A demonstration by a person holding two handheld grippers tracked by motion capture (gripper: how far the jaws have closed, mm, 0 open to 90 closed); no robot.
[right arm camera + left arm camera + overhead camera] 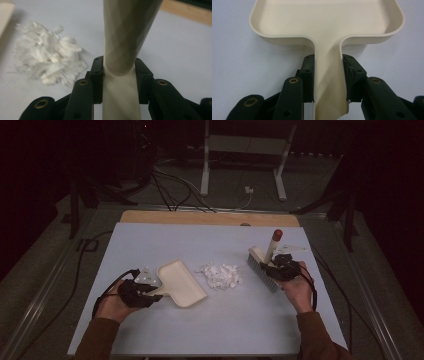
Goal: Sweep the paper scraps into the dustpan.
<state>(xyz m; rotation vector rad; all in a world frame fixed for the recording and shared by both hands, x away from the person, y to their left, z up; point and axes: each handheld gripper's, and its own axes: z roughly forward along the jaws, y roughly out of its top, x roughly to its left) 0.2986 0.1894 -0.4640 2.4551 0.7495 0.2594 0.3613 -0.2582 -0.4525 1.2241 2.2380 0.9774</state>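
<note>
Dustpan [181, 282], paper scraps [220, 275], perhaps-touching brush [263, 268].

The right gripper [119, 75] clamps the cream brush handle [126, 37] pointing to twelve o'clock, white scraps [47, 60] heaped at ten.

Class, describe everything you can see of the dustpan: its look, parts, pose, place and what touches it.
The dustpan is cream-coloured and looks like smooth plastic. It has a shallow, wide tray with a raised, rounded rim and a flat, narrow handle. The tray holds nothing. It sits on the pale table, left of the pile of white scraps, its open edge turned towards them and apart from them. The left claw is shut on the handle, a pad pressing each side.
</note>
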